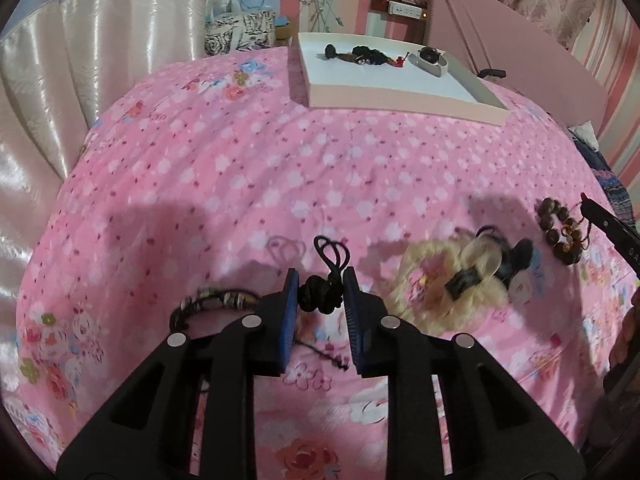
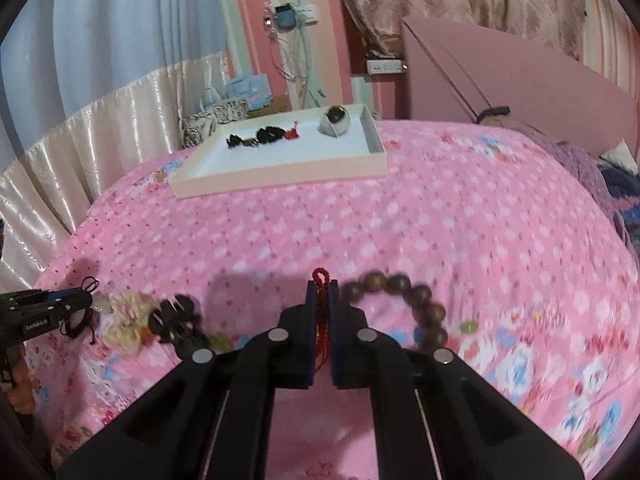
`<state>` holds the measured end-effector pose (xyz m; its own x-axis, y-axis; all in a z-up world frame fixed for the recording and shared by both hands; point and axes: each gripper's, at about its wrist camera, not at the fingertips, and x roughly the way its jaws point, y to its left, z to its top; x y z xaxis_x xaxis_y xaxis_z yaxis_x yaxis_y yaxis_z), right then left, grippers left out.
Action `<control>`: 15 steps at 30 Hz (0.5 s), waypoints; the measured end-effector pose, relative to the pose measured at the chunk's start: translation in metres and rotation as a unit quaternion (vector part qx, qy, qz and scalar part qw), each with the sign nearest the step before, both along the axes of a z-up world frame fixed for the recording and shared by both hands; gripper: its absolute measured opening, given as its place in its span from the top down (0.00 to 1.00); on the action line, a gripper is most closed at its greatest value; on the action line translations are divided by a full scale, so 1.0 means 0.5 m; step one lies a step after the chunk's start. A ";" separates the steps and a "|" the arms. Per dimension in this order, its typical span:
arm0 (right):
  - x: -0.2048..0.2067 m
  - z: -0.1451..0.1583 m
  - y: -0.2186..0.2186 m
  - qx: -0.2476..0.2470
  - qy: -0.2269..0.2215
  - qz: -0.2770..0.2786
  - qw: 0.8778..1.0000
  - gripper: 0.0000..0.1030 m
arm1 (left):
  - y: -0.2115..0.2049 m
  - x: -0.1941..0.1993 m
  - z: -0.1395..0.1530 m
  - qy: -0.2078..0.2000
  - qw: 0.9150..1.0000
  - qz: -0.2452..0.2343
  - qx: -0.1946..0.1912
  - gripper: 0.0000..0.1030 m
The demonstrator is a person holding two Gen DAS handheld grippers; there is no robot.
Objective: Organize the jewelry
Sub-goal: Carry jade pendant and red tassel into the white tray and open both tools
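Note:
My left gripper (image 1: 320, 280) is shut on a black knotted cord ornament (image 1: 320, 298) just above the pink floral bedspread. My right gripper (image 2: 321, 290) is shut on the red cord (image 2: 321, 316) of a brown wooden bead bracelet (image 2: 416, 304), whose beads curve out to the right. The same bracelet (image 1: 560, 232) and right gripper tip (image 1: 608, 224) show at the right of the left wrist view. The white tray (image 1: 400, 98) at the far side holds dark ornaments (image 1: 368, 55) and a watch on a white holder (image 1: 431, 58). It also shows in the right wrist view (image 2: 280, 174).
A cream fluffy scrunchie with a black clip (image 1: 452, 284) and a braided bracelet (image 1: 216, 300) lie on the bed. A pink box lid (image 2: 520, 84) stands behind the tray. Cream curtains (image 1: 60, 120) hang to the left.

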<state>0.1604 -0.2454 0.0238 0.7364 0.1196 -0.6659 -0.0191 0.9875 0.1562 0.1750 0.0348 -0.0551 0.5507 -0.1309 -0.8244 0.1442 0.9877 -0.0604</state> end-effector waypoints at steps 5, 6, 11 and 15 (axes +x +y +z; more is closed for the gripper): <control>0.060 0.038 0.006 -0.010 -0.003 0.021 1.000 0.96 | -0.011 0.058 0.064 -0.010 1.000 -0.001 -0.008 0.80; 0.077 0.046 0.008 -0.010 -0.004 0.024 1.000 0.96 | -0.015 0.073 0.075 -0.013 1.000 -0.002 -0.010 0.80; 0.165 0.087 0.024 -0.009 -0.016 0.037 0.999 0.96 | -0.054 0.163 0.129 -0.026 0.999 -0.009 -0.018 0.80; 0.257 0.111 0.039 -0.002 -0.019 0.041 0.999 0.96 | -0.093 0.251 0.153 -0.030 0.999 -0.014 -0.028 0.80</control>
